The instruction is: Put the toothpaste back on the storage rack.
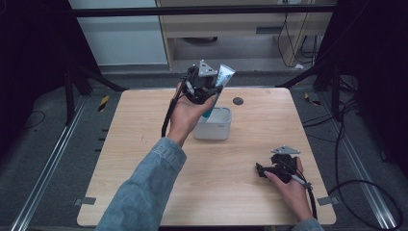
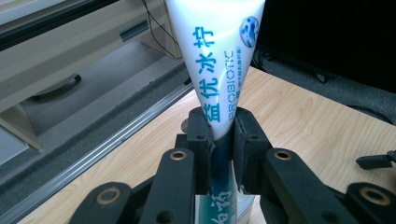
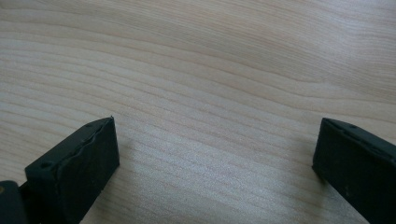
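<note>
White toothpaste tube [image 2: 219,56] sits clamped in the left gripper [image 1: 202,84], jaws pinched on its lower body. Its long axis runs near upright, tilted toward 1 o'clock in the high view, crimped end up, cap end down just above or inside the white container [image 1: 214,124]; which of the two cannot be told. The container sits at desk [image 1: 144,144] centre, directly at 6 o'clock under the jaws, so the likely next move is a straight drop. Right gripper [image 1: 276,168] rests at 4 o'clock on the desk, well apart, jaws spread wide with nothing between. Left hand is the nearer.
</note>
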`<act>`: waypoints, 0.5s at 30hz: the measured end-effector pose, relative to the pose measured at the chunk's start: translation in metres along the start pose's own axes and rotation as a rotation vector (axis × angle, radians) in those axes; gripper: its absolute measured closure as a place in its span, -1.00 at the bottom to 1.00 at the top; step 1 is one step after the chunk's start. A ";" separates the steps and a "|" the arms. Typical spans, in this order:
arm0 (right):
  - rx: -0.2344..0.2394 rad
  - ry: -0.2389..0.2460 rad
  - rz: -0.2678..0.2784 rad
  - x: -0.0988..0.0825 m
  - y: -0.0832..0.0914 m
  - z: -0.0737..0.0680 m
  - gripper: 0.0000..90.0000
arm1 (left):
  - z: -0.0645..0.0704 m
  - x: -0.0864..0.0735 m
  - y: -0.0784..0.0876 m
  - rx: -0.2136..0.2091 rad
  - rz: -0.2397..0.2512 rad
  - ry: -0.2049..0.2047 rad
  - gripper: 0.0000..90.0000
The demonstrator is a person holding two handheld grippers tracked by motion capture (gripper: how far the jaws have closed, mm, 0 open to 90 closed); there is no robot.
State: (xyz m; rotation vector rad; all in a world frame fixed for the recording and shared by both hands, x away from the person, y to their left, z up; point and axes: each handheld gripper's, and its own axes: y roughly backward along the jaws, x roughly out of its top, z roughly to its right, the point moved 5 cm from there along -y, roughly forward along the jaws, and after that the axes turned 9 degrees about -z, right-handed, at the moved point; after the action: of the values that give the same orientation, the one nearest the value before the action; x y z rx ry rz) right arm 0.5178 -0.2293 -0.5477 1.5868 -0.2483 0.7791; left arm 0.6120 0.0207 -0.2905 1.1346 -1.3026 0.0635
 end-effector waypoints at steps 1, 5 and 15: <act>0.003 -0.004 0.000 0.000 0.000 0.000 -0.99 | 0.000 0.000 0.000 0.000 0.000 0.000 0.74; 0.002 -0.003 0.000 0.000 0.000 0.000 -0.99 | -0.004 -0.001 -0.004 0.008 -0.007 0.003 0.74; 0.003 -0.004 0.000 0.000 0.000 0.000 -0.99 | -0.005 0.001 -0.002 0.028 0.026 0.009 0.74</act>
State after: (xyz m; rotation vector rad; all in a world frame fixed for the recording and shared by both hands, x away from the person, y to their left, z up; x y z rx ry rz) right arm 0.5176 -0.2289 -0.5476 1.5914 -0.2501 0.7770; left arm 0.6170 0.0227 -0.2902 1.1401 -1.3125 0.1066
